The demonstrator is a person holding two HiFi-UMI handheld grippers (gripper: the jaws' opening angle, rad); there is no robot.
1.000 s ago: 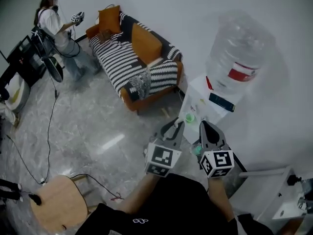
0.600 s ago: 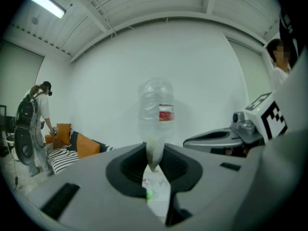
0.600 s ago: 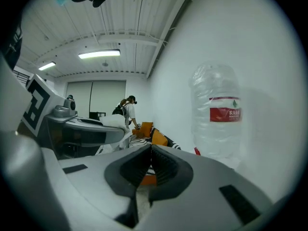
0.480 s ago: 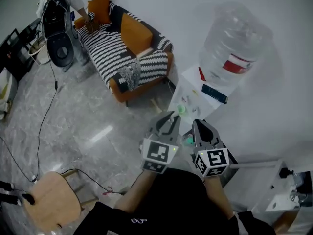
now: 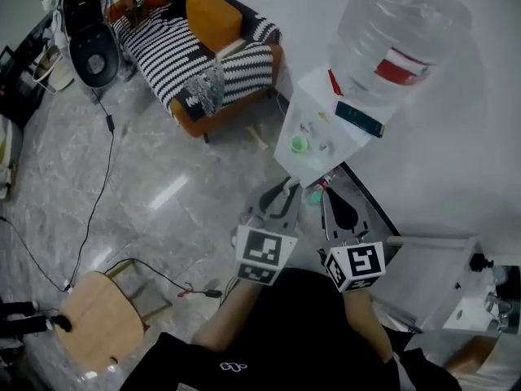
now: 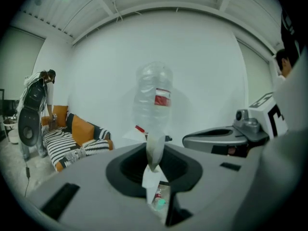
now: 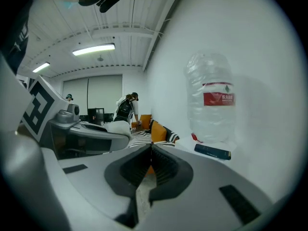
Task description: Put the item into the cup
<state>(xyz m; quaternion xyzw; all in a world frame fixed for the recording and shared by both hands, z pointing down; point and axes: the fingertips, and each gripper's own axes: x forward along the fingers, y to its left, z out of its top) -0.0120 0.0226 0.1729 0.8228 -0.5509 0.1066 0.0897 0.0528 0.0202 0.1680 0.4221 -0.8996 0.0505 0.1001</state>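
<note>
The left gripper [image 6: 153, 166] is clenched on a thin pale packet [image 6: 154, 150] that stands upright between its jaws, so the carrying step is in hand. The right gripper [image 7: 148, 150] is closed on nothing and rides just beside it. Just beyond both tips, low at the front edge of the water dispenser [image 5: 321, 120], sits a small green cup [image 5: 313, 194] with a red-tipped thing touching or close beside it. The next move likely calls for bringing the packet squarely over the cup's mouth before letting go. That mouth looks narrow, and the dispenser's front face crowds the approach. The big bottle [image 5: 391, 39] overhangs further back. To the left the floor is open as far as the striped sofa [image 5: 187, 47].
</note>
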